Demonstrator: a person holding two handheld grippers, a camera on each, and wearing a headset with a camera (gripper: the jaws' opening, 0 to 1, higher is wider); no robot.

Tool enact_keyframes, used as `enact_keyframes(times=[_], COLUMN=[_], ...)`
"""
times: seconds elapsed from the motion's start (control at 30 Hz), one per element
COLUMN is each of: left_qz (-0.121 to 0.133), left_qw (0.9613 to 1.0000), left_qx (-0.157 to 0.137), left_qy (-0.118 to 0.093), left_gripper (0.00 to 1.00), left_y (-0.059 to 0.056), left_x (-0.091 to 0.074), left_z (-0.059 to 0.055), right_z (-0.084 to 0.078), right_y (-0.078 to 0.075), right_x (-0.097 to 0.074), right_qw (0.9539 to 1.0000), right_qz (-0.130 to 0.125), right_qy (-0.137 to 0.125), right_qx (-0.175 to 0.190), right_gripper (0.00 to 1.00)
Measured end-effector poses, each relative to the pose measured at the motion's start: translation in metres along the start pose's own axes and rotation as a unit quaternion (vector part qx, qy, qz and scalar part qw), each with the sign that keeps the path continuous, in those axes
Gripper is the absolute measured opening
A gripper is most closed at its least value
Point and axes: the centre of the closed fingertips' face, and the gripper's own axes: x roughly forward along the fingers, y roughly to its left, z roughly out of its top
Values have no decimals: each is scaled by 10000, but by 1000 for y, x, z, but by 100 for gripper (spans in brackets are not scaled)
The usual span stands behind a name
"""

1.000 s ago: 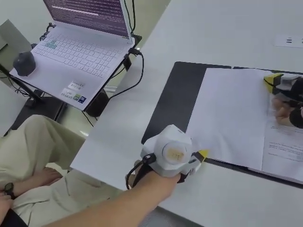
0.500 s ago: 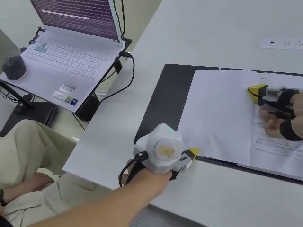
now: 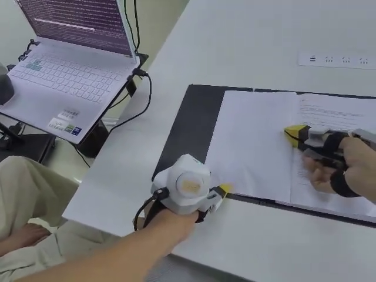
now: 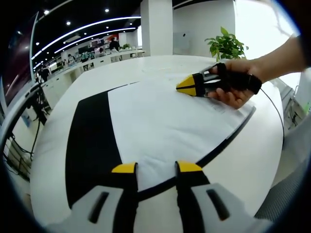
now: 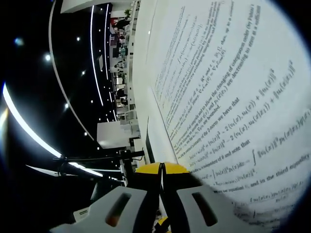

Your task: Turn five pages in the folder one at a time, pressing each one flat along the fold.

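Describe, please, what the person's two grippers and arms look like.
The left gripper has grey tongs with yellow tips and a rounded white housing bearing a tan disc. A black cable loops from its back. The right gripper has yellow-tipped tongs on a black-and-grey body, with black straps around the right hand. Both forearms are bare of sleeves.

The folder [image 3: 194, 117] lies on the table [image 3: 247, 41], right tongs [image 3: 292, 134] on it, laptop [image 3: 59, 76] to its left.
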Motion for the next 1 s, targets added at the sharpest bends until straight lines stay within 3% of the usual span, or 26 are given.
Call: enact_keyframes(times=[0.67, 1.0], left_qz=[-2, 6], left_qw=[10000, 10000], left_qx=[11, -18], left_qy=[-40, -58], left_gripper=[29, 29], left_y=[-1, -1], left_x=[-2, -2], left_z=[1, 2], right_z=[-72, -98], right_y=[-31, -45], right_x=[-53, -74], right_qw=[9985, 9983], right_qz=[-178, -155], right_qy=[522, 562], right_qx=[-71, 66], right_gripper=[0, 0])
